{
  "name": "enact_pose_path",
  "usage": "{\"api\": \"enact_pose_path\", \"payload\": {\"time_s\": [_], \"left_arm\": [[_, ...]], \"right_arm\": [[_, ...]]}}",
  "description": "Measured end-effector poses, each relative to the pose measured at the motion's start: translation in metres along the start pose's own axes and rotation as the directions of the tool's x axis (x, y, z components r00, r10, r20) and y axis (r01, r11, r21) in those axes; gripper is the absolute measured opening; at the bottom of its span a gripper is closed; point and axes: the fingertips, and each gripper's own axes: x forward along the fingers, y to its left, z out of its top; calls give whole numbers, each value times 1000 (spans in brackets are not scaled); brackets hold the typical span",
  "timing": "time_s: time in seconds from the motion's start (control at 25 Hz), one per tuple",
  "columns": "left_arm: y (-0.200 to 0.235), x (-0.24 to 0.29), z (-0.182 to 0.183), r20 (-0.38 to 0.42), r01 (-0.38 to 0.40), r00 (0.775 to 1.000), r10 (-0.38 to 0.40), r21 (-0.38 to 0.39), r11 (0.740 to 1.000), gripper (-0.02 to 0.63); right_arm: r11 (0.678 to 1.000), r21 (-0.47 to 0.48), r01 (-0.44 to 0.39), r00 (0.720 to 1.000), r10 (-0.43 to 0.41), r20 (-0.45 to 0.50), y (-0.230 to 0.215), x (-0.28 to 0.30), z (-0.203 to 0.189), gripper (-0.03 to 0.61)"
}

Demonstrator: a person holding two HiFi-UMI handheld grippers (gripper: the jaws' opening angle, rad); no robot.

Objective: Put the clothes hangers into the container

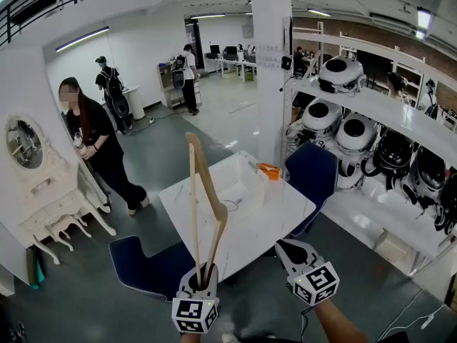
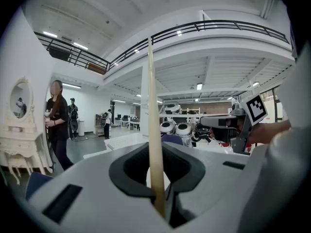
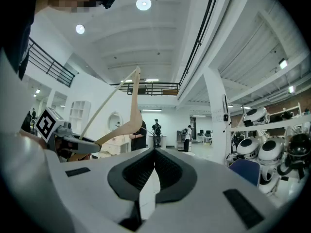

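One wooden hanger (image 1: 194, 199) clamped at its lower end in the left gripper (image 1: 202, 277), jaws closed tight on the wood. Standing upright over the near edge of the counter (image 1: 275, 216), top end rising above the counter's middle. Right gripper (image 1: 289, 249) at the counter's near right corner, jaws pressed together with nothing between them. White container (image 1: 235, 184) on the counter's far side, well apart from the hanger's held end. Small orange thing (image 1: 268, 170) just beside it, toward the counter's far right.
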Motion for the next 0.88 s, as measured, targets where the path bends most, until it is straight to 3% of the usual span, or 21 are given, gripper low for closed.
{"api": "enact_pose_path", "payload": {"time_s": [0.88], "left_arm": [[-32, 0, -8, -11, -43, 999, 43, -24, 999, 52]], "right_arm": [[998, 29, -48, 999, 48, -3, -16, -26, -12, 20]]}}
